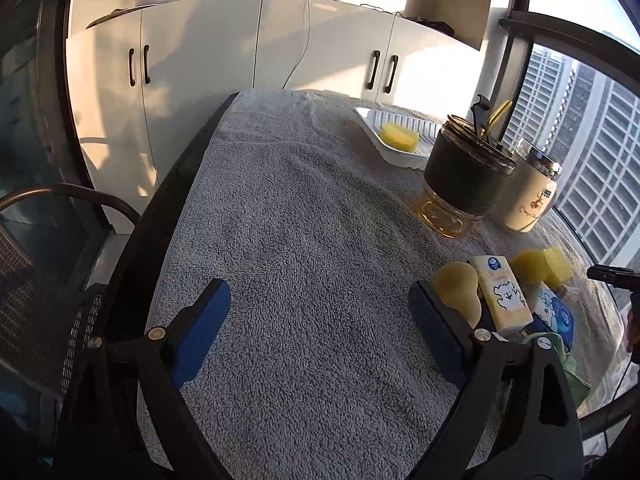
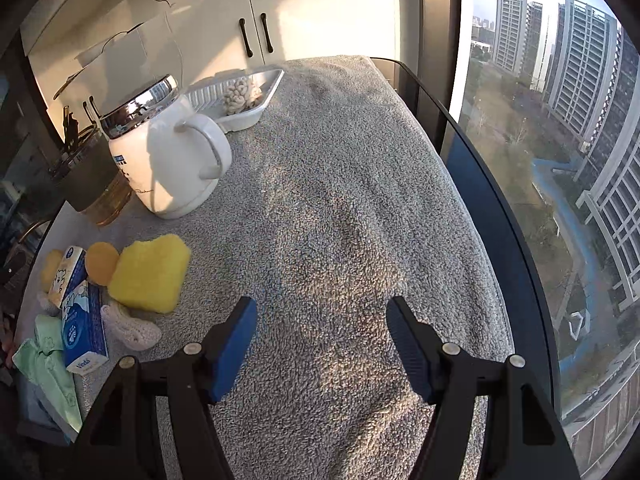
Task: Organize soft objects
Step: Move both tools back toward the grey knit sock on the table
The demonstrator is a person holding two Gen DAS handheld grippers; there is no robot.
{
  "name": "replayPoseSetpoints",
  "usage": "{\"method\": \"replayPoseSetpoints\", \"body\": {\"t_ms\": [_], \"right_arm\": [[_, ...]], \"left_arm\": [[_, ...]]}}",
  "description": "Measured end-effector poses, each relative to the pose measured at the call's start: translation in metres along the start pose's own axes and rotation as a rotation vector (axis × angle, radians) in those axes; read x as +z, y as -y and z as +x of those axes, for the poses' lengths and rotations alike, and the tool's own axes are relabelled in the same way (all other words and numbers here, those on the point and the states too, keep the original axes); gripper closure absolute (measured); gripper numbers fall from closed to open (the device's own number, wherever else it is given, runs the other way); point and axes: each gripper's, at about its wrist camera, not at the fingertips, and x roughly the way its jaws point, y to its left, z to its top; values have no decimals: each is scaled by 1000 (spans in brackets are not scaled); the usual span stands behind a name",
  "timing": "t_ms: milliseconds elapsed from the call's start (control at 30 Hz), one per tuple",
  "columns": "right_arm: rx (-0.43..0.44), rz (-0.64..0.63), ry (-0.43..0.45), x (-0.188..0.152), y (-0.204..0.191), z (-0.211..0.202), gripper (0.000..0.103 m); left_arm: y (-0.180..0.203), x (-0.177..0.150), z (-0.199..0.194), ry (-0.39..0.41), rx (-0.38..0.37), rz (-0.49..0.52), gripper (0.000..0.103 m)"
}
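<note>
My left gripper (image 1: 320,316) is open over bare grey towel, nothing between its blue pads. Just right of it lies a heap of soft things: a yellow tissue pack (image 1: 502,294), a blue tissue pack (image 1: 556,314), a round sponge (image 1: 458,290) and yellow sponges (image 1: 542,266). A yellow sponge (image 1: 399,135) rests in the white tray (image 1: 372,118) at the back. My right gripper (image 2: 322,344) is open above the towel, empty. To its left sit a yellow sponge (image 2: 150,274), blue tissue pack (image 2: 84,330), knitted piece (image 2: 134,330) and green cloth (image 2: 50,376). A fluffy beige item (image 2: 240,94) lies in the white tray (image 2: 244,120).
A grey towel (image 1: 304,240) covers the round glass table (image 2: 484,184). A dark-sleeved amber glass jar (image 1: 460,176) with utensils and a white mug with chrome lid (image 2: 168,156) stand mid-table. White cabinets (image 1: 224,60) are behind, a mesh chair (image 1: 36,288) at left, a window (image 2: 560,120) at right.
</note>
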Motion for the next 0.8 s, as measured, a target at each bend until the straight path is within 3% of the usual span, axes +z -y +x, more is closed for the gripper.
{"method": "replayPoseSetpoints", "body": {"t_ms": [267,400,533,800], "right_arm": [[47,-34,4,-30,-39,-14,33],[97,-87,7,-37,-65,-18,33],[80,-168,14,-39,-90,-16,33],[132,-173,3,-39,-112,-4,33]], "left_arm": [[57,-16,-4,-77,-150,119,12],[88,-25,2,-105,-114,189,12],[103,-30,8,-114,-92,221,12],[101,-28,24,-150,-58,161,12]]}}
